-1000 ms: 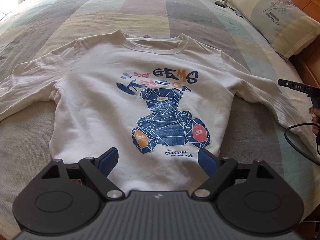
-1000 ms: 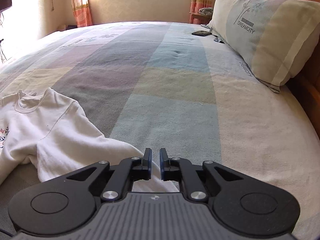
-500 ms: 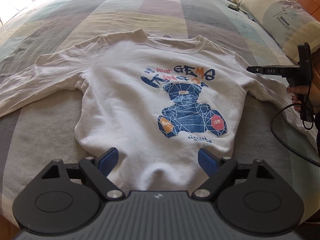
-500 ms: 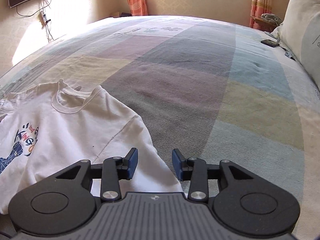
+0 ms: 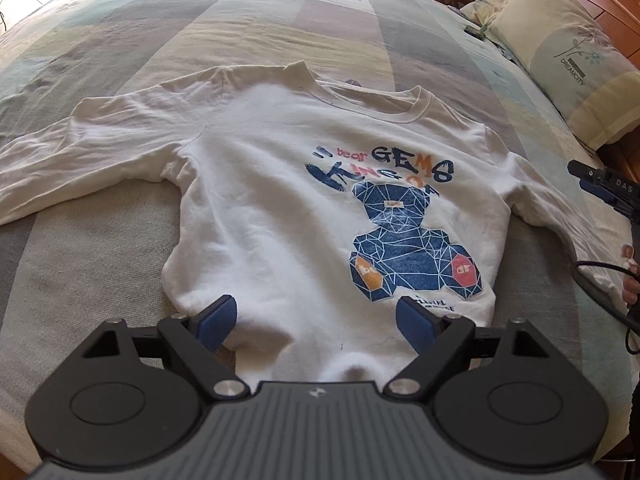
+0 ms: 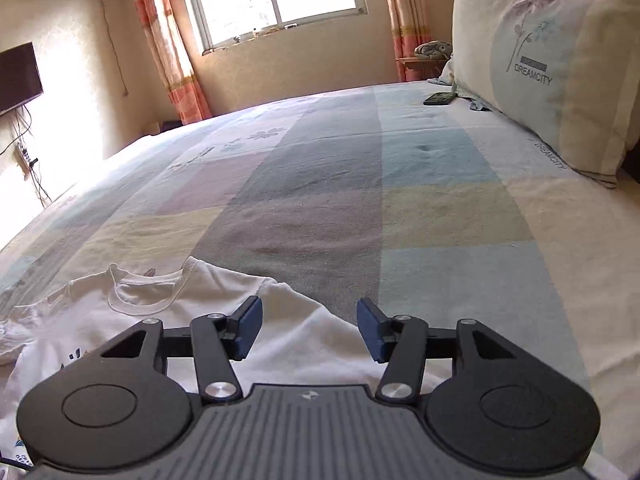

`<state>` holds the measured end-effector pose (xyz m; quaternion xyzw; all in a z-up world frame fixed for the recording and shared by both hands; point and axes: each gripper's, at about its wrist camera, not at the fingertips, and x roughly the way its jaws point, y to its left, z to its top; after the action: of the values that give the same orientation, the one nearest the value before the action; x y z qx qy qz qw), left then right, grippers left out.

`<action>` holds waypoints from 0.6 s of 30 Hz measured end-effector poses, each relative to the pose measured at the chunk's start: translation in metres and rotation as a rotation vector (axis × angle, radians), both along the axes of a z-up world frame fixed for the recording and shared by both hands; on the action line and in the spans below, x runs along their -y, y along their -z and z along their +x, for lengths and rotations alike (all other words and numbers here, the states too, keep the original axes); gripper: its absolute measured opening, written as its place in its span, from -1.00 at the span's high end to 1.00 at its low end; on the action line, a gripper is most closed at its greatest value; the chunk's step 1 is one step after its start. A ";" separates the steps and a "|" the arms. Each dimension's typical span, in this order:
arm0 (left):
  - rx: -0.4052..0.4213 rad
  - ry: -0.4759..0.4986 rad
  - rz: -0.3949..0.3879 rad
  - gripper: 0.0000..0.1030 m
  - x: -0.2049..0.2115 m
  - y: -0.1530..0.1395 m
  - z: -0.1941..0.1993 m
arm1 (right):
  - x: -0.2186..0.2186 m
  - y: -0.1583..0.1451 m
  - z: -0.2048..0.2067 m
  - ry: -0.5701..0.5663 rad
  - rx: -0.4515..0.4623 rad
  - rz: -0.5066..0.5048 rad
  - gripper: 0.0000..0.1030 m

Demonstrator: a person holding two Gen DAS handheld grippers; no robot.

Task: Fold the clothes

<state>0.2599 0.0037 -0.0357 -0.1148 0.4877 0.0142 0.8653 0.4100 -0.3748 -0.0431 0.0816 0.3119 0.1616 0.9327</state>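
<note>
White sweatshirt flat, print up, on the striped bedspread.

Left sleeve runs to 9 o'clock; left gripper at 6, jaws spread over the hem; blue bear print at 4; pillow at 2; right gripper spread wide above the right shoulder, holding nothing.

sweatshirt left sleeve end cut off by frame edge, hem hidden behind left gripper, small print under bear unreadable, right gripper mostly out of frame, dark object by pillow too small to identify
</note>
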 end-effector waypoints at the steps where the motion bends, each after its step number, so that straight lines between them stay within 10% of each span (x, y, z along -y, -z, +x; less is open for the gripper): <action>1: 0.003 0.016 0.000 -0.68 0.000 0.000 0.004 | 0.013 0.004 -0.011 0.050 -0.014 -0.002 -0.24; 11: 0.023 0.170 0.008 -0.68 0.005 -0.003 0.030 | 0.159 0.012 -0.103 0.541 -0.063 -0.129 -0.24; 18: -0.005 0.191 0.005 -0.68 0.010 0.003 0.036 | 0.204 0.033 -0.101 0.507 -0.151 -0.276 -0.24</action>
<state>0.2963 -0.0064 -0.0388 -0.0656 0.4988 -0.0672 0.8616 0.3089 -0.5788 -0.0760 0.0409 0.3690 -0.1272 0.9198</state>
